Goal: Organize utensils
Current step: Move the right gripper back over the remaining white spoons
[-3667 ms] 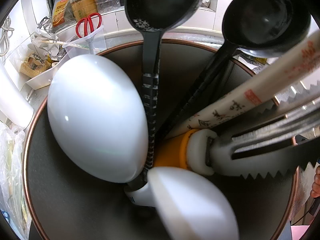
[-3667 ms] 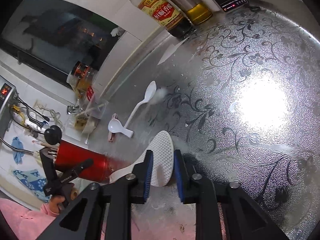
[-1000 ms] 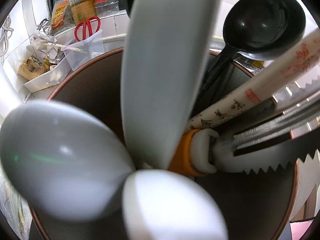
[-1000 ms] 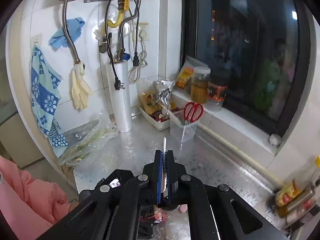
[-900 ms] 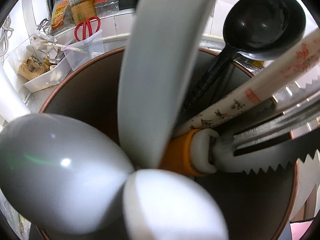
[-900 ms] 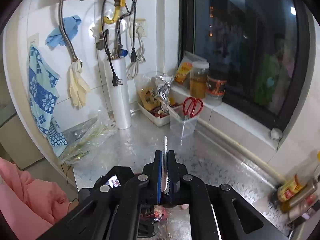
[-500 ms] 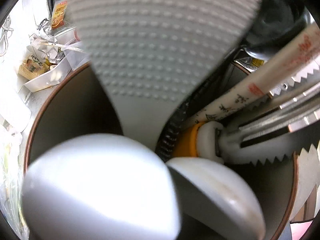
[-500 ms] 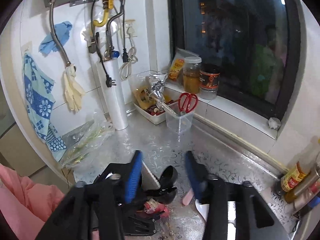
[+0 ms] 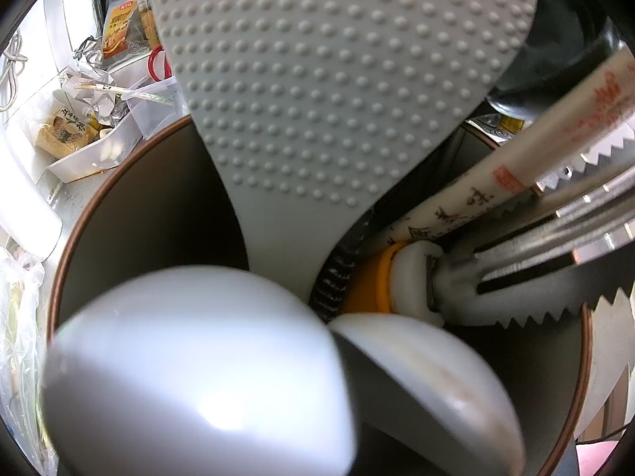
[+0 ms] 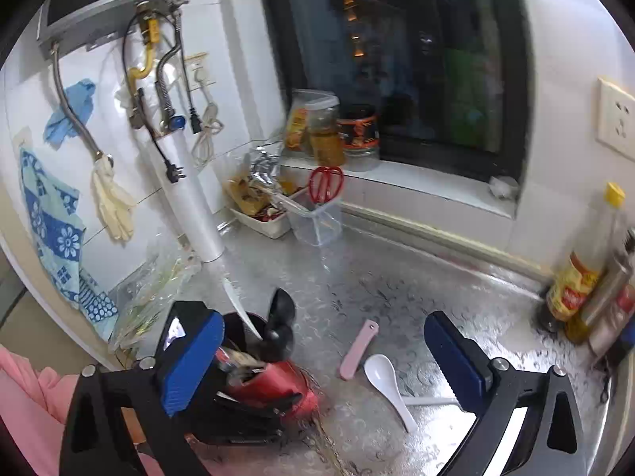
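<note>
The right tool (image 10: 321,361) has just been opening and now stands spread wide with nothing between its blue pads (image 10: 190,361), above the patterned worktop (image 10: 397,277). Just beyond it a white spoon (image 10: 387,377) and a pink flat piece (image 10: 359,349) lie on the worktop beside the red utensil holder (image 10: 278,384). The left tool is out of sight but closed; its camera looks into the holder (image 9: 158,206), where a dotted rice paddle (image 9: 317,99) stands among white spoons (image 9: 190,377), a black ladle (image 9: 563,39) and serrated tongs (image 9: 555,277).
</note>
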